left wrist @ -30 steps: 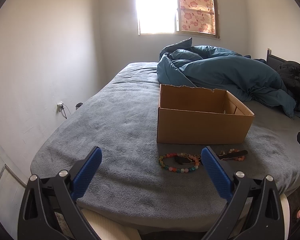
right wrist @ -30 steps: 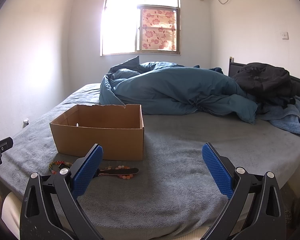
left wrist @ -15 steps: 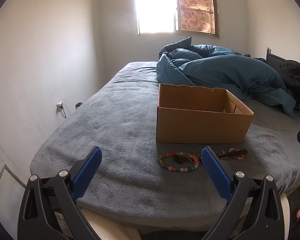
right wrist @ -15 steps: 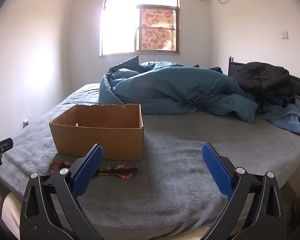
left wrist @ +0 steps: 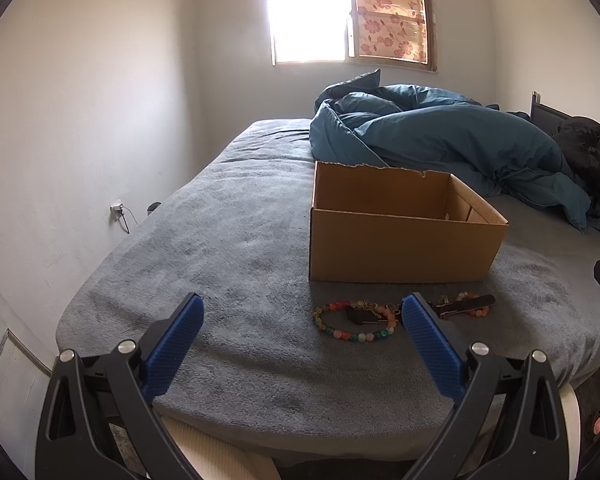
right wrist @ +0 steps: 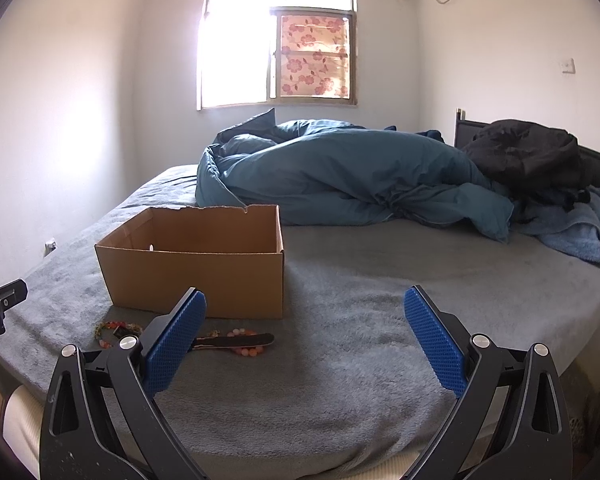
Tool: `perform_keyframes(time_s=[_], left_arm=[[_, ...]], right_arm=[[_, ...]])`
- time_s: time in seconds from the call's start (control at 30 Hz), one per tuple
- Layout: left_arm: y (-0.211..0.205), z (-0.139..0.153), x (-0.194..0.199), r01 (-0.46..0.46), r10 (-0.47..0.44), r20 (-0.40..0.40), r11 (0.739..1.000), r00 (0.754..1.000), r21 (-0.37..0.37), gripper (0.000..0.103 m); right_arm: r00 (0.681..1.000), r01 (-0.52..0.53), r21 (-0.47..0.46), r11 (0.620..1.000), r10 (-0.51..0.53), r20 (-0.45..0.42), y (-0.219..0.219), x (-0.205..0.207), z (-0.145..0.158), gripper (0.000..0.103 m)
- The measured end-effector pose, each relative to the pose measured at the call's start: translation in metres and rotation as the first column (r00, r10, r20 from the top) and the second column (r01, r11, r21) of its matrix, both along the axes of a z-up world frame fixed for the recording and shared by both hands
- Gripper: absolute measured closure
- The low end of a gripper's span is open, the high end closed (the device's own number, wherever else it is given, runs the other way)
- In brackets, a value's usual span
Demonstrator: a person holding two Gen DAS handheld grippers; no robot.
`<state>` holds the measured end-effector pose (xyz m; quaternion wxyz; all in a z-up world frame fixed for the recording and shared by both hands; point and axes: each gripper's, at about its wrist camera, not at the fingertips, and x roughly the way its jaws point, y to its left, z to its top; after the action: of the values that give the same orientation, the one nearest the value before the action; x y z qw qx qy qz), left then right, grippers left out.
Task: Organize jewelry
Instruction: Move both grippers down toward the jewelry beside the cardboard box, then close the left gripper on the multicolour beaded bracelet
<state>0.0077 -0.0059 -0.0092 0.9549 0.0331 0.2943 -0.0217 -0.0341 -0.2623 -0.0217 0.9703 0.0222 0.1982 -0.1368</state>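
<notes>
A: Nearest?
B: The left gripper point(left wrist: 302, 316) and right gripper point(right wrist: 305, 312), both spread wide and empty, over the bed point(left wrist: 228, 264).
A: And the jewelry?
B: A beaded bracelet point(left wrist: 354, 320) and a second bracelet point(left wrist: 466, 307) lie just before the open cardboard box point(left wrist: 400, 248); the blue duvet point(right wrist: 340, 176) is behind.

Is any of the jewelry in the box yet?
Nothing looks done: what shows inside the open brown cardboard box is bare. Nothing is in hand; the left gripper and right gripper are open. Left: the colourful beaded bracelet and pink-bead bracelet with a dark flat stick on the grey blanket.
</notes>
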Motion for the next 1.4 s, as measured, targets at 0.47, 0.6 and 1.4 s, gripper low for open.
perform_keyframes(time_s=[0.47,0.6,1.4], left_arm=[[0.018,-0.050,0.047,0.071,-0.084,-0.167,0.994,0.982,-0.082,0.006],[0.021,-0.060,0.067,0.101,-0.118,-0.190,0.990,0.975,-0.097,0.007],[-0.004,-0.120,0.131,0.299,-0.302,-0.306,0.952,0.903,-0.059,0.076]], right_arm=[[0.972,-0.144,0.149,0.978,0.168,-0.166,0.022,0.054,-0.041,0.008],[0.944,-0.230,0.214,0.949,0.271,-0.187,0.042,0.076,-0.050,0.010],[0.729,-0.446,0.337,0.829,0.555,-0.401,0.119,0.173,-0.110,0.083]])
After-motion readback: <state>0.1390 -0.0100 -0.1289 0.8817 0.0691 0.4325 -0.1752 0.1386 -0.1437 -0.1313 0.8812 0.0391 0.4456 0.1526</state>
